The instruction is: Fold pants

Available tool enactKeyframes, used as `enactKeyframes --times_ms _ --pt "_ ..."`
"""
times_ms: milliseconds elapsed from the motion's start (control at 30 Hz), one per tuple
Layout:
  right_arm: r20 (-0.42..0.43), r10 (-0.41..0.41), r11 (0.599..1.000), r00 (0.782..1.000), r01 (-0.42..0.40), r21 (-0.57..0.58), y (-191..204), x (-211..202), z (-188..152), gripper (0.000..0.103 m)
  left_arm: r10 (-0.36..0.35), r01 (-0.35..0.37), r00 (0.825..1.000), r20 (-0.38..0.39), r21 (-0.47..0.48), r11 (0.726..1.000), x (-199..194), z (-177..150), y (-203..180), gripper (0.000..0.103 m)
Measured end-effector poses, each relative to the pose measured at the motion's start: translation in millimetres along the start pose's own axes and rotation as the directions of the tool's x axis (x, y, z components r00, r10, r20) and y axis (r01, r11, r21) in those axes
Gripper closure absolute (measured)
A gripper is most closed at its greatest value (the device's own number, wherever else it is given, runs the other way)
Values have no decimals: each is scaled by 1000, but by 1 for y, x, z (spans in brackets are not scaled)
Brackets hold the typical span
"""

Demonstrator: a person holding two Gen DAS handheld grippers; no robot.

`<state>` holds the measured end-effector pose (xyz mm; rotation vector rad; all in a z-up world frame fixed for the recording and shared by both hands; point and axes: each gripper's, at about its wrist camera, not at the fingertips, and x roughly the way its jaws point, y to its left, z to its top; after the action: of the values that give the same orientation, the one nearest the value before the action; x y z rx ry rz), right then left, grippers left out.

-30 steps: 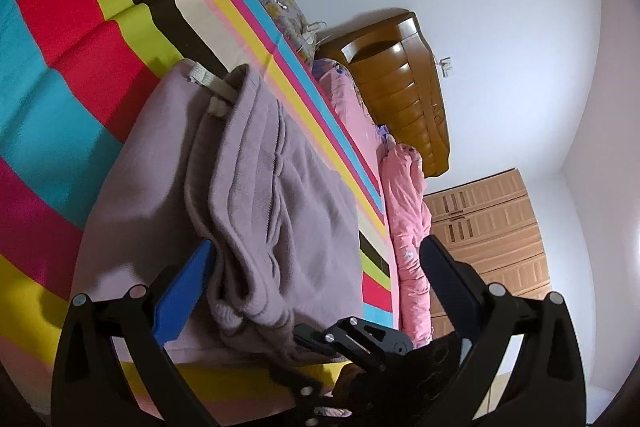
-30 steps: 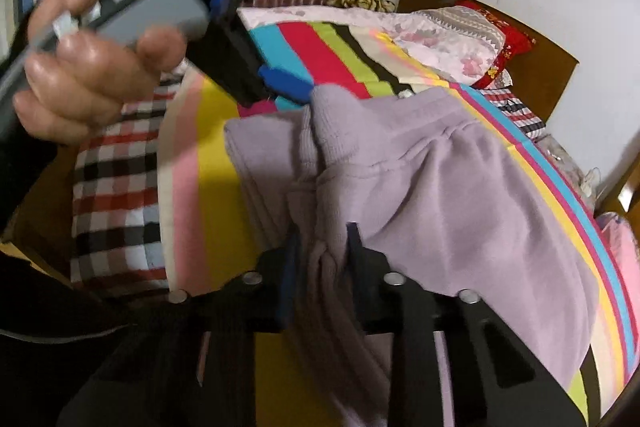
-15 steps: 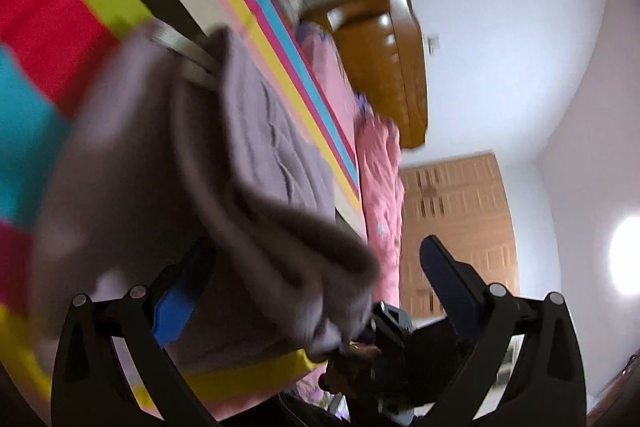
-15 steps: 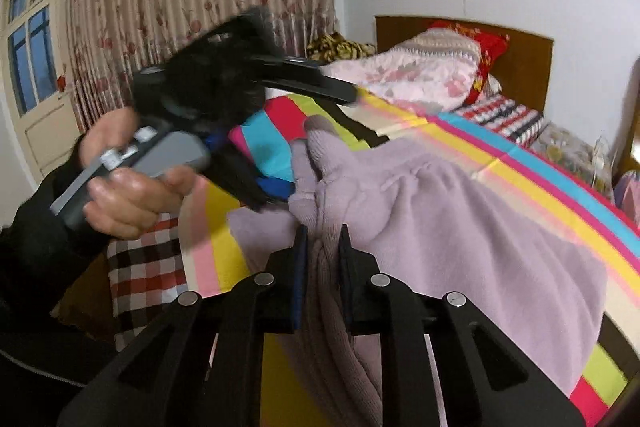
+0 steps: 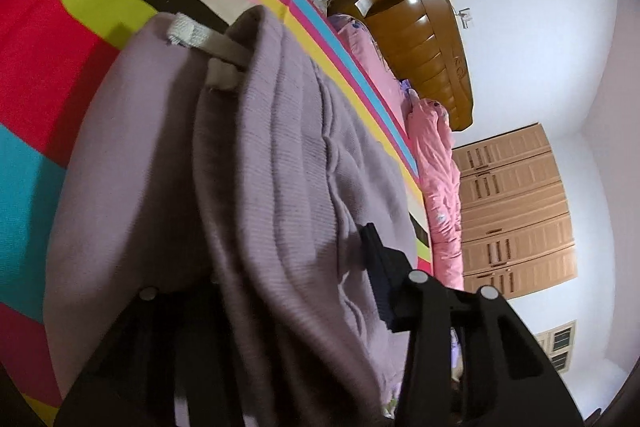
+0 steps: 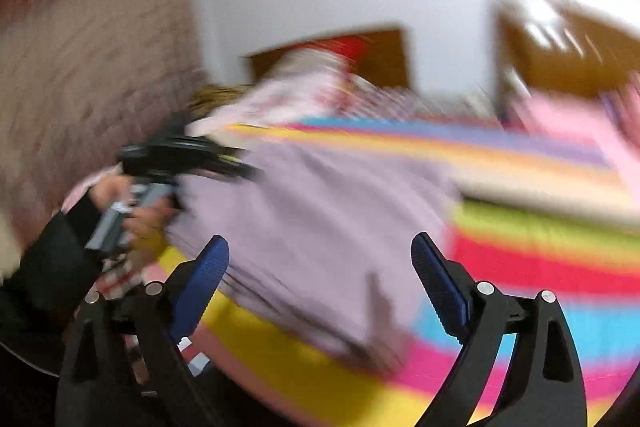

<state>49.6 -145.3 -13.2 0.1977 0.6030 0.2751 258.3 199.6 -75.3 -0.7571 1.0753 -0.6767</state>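
Lilac knit pants point(image 5: 248, 187) lie bunched on the striped bed point(image 5: 36, 75). My left gripper point(image 5: 280, 291) is closing on a thick fold at 6 o'clock to carry it over; my right gripper point(image 6: 320, 283) is opening wide, empty, pants at 12.

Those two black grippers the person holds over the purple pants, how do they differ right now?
The left gripper has folds of the lilac pants bunched between its fingers, jaws closing; the right gripper grips nothing, jaws opening, the pants lying beyond it. The right gripper's blue pads show plainly; cloth mostly hides the left gripper's fingers. Both are black and two-fingered, over the striped bedspread.
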Motion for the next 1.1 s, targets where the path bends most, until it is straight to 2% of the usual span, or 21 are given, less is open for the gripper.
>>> enactKeyframes --times_ms 67,133,267,333,367,400,433,467,500,533,567,667,733,833,867,933,967,1033,1100 --pt "-48 -83 996 995 85 40 -17 -5 -18 14 -11 11 1000 6 13 1000 0 -1 -5 42" --pt "-44 -123 991 991 125 44 -21 -8 -24 14 -15 15 1000 6 30 999 4 -4 -11 31" --pt "-63 -142 990 988 141 -24 -10 8 -27 14 1 -1 1000 2 48 999 13 -5 -28 14" --pt "-64 -131 989 989 126 -76 1 18 -28 14 20 -20 1000 -5 54 998 15 -7 -32 11" --pt "-54 -154 983 987 147 -107 8 21 -29 14 30 -29 1000 -5 50 998 16 -6 -33 14" --pt "-47 -183 975 982 175 -135 13 25 -31 14 58 -58 998 0 38 998 16 -6 -34 20" --pt "-48 -202 968 978 192 -159 17 30 -34 14 97 -97 995 1 33 995 16 -7 -34 43" --pt "-61 -253 951 965 237 -199 21 40 -36 14 158 -158 987 11 32 987 13 -7 -35 69" --pt "-68 -285 939 956 264 -221 23 46 -38 12 143 -144 989 23 29 989 10 -6 -40 74" --pt "-52 -288 938 956 271 -217 22 46 -39 12 93 -94 995 36 35 995 4 -6 -50 78" --pt "-48 -290 940 956 276 -198 21 46 -38 12 71 -74 996 51 54 996 -2 -4 -61 81" --pt "-41 -291 949 956 283 -141 20 46 -34 12 -31 19 997 77 160 987 -17 1 -121 82" --pt "-45 -306 946 951 299 -125 20 46 -32 12 -107 86 991 77 239 967 -27 2 -165 82" --pt "-45 -382 912 923 369 -181 25 53 -32 12 -204 169 974 97 286 943 -51 -3 -189 82" --pt "-38 -386 907 922 372 -197 27 52 -33 12 -217 169 966 137 298 940 -68 -5 -187 82" --pt "-8 -396 894 918 384 -230 29 48 -37 12 -204 148 960 194 269 952 -85 -5 -163 82" --pt "-2 -395 892 919 383 -239 29 47 -39 12 -167 121 960 223 206 971 -94 -6 -125 82" --pt "-10 -378 906 926 368 -208 22 49 -41 12 -83 63 970 226 98 993 -93 -9 -65 82" --pt "-25 -348 924 937 338 -176 15 50 -41 11 38 -22 982 185 -86 996 -73 -16 15 81"
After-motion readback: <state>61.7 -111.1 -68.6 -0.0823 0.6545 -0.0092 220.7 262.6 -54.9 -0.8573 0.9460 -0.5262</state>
